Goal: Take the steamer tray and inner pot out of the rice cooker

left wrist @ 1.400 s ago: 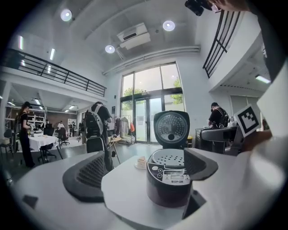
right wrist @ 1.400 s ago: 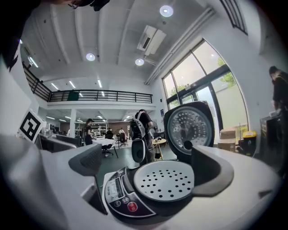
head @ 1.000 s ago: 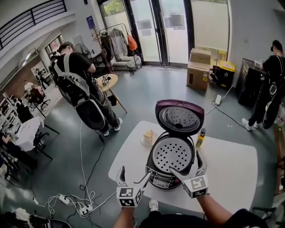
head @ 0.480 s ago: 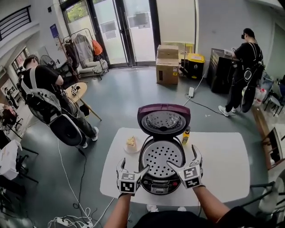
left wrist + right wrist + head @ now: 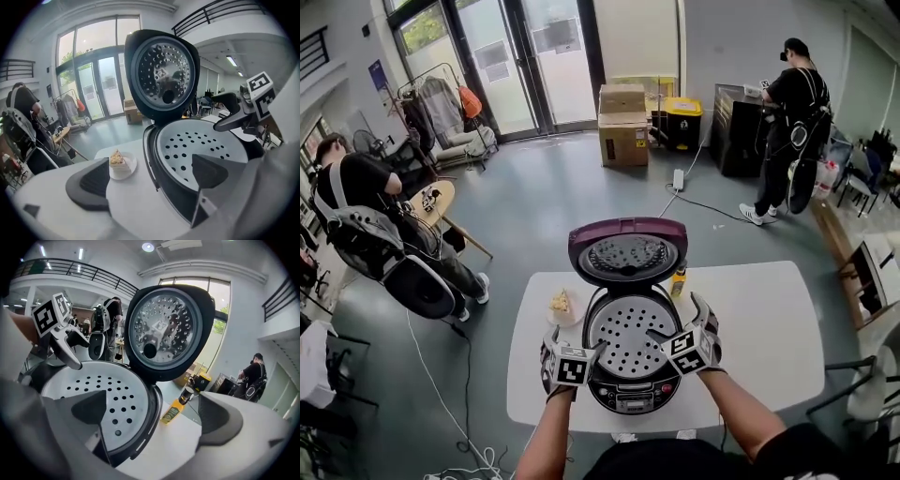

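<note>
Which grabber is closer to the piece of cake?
Left. The left gripper is at the rice cooker's left edge, just short of the cake. The right gripper is at the cooker's opposite edge.

- rice cooker [image 5: 628,394]: body dark grey to black; lid [image 5: 628,253] has a dark purple shell, and its inner plate is silvery metal with a dimpled dot pattern
- steamer tray [image 5: 628,336]: pale grey-white with a regular grid of round holes
- left gripper [image 5: 570,347], right gripper [image 5: 680,323]: black jaws, dark grey pads; marker cubes are white with black square codes
- table [image 5: 769,337]: plain white
- plate [image 5: 131,164]: white; cake slice [image 5: 116,158] cream-yellow
- bottle [image 5: 173,411]: yellow with a greenish label and a dark cap
- floor [image 5: 534,206]: dull grey-green
- cardboard boxes [image 5: 622,127]: brown
- bin [image 5: 682,111]: yellow lid, dark body
</note>
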Demonstrator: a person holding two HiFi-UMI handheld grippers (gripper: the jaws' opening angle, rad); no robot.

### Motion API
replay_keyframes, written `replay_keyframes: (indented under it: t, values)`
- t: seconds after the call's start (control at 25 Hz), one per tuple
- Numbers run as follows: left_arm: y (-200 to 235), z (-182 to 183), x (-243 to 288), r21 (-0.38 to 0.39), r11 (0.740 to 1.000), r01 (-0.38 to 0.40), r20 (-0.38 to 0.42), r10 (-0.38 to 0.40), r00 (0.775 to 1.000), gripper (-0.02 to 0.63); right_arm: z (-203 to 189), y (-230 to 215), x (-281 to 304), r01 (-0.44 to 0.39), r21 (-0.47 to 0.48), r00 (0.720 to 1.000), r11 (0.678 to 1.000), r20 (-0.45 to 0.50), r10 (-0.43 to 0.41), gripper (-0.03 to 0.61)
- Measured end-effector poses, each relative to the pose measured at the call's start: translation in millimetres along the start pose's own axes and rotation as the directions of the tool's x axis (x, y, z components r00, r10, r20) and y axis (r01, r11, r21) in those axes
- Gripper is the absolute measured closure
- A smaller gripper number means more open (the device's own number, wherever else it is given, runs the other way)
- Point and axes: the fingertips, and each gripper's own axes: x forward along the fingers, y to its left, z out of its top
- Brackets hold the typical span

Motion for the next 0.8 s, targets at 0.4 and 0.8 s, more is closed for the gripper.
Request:
replay_keyframes:
  t: [0.4,0.8]
  values:
    - [4,-4,29,0.037,0.999,0.002,-0.088,0.002,0.996,0.071,-31,-2,26,0.007,-0.072,0.991,0.997,-0.131,-0.016,-0.008]
    - [2,0,37,0.082,0.997,-0.011,-0.093,0.018,0.995,0.093,-44,-10,39,0.016,-0.096,0.976,0.995,-0.216,-0.037,0.066]
